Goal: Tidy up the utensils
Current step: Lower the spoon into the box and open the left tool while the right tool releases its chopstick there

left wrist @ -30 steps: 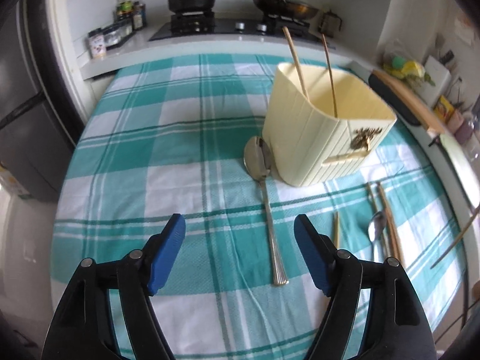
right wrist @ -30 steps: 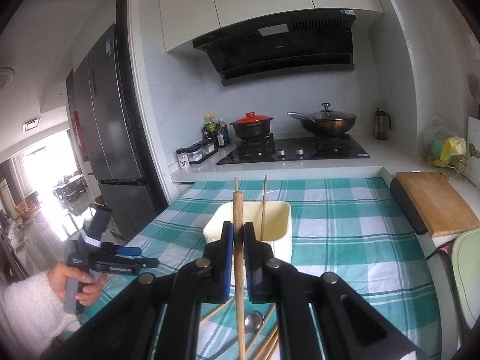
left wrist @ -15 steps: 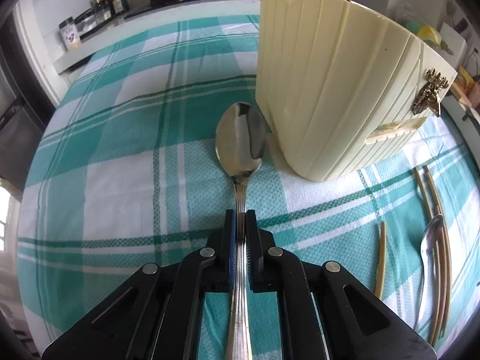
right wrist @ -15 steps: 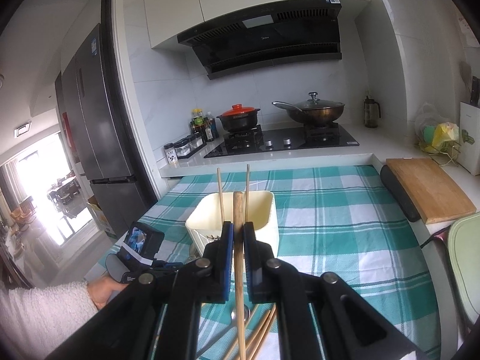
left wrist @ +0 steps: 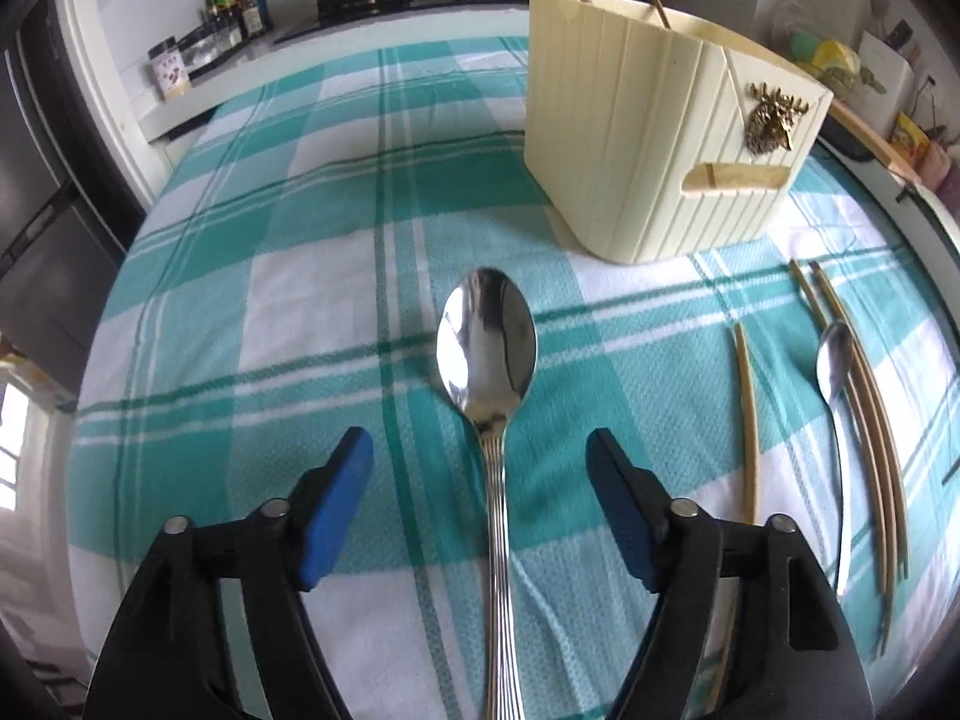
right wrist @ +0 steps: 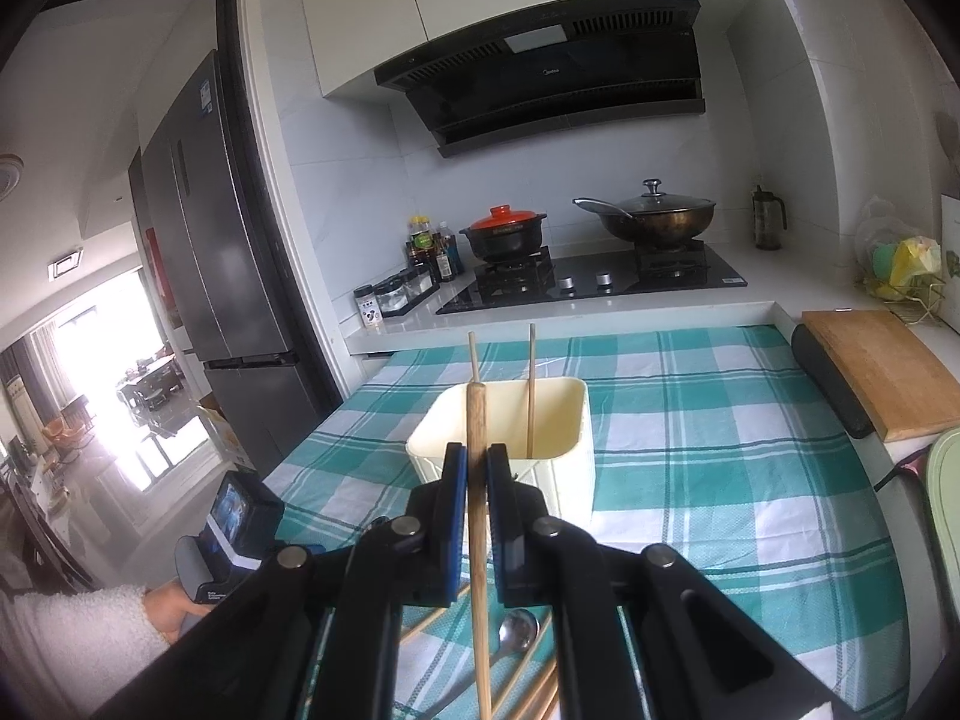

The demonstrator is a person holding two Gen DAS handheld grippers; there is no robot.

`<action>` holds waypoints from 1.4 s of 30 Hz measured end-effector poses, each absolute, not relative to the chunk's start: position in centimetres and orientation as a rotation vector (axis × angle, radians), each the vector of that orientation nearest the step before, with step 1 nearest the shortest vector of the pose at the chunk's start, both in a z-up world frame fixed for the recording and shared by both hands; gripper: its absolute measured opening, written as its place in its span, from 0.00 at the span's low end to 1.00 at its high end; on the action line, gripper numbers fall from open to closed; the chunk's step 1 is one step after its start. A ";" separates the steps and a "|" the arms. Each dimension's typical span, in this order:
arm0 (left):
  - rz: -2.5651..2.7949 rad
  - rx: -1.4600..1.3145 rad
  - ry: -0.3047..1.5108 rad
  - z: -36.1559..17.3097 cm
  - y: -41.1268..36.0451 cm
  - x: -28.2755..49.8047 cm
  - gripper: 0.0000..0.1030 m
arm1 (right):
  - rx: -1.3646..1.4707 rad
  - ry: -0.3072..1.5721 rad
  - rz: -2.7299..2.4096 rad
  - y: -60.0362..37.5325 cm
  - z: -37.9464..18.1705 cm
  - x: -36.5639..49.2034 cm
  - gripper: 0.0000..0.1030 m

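Spoon (left wrist: 487, 354) lies on the cloth (left wrist: 288, 276) between the left gripper's (left wrist: 480, 468) spread, released fingers, bowl toward 12 o'clock, and the holder (left wrist: 648, 138) stands at 1 o'clock. The right gripper (right wrist: 474, 474) is clenched on a chopstick (right wrist: 477, 516), upright, just short of the holder's rim. To do it well, I'd centre the chopstick tip over the opening beside the two already inside, lower it, then release; loose chopsticks (left wrist: 858, 396) and a small spoon (left wrist: 835, 360) wait at 3 o'clock
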State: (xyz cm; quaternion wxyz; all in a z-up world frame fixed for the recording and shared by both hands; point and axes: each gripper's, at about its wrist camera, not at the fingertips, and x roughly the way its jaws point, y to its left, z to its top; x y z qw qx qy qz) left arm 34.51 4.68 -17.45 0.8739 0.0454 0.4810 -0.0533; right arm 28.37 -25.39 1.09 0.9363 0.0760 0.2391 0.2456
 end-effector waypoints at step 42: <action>-0.268 -0.193 0.591 1.5 7.0 28.5 0.39 | 0.098 0.456 0.517 -22.6 3.3 30.2 0.07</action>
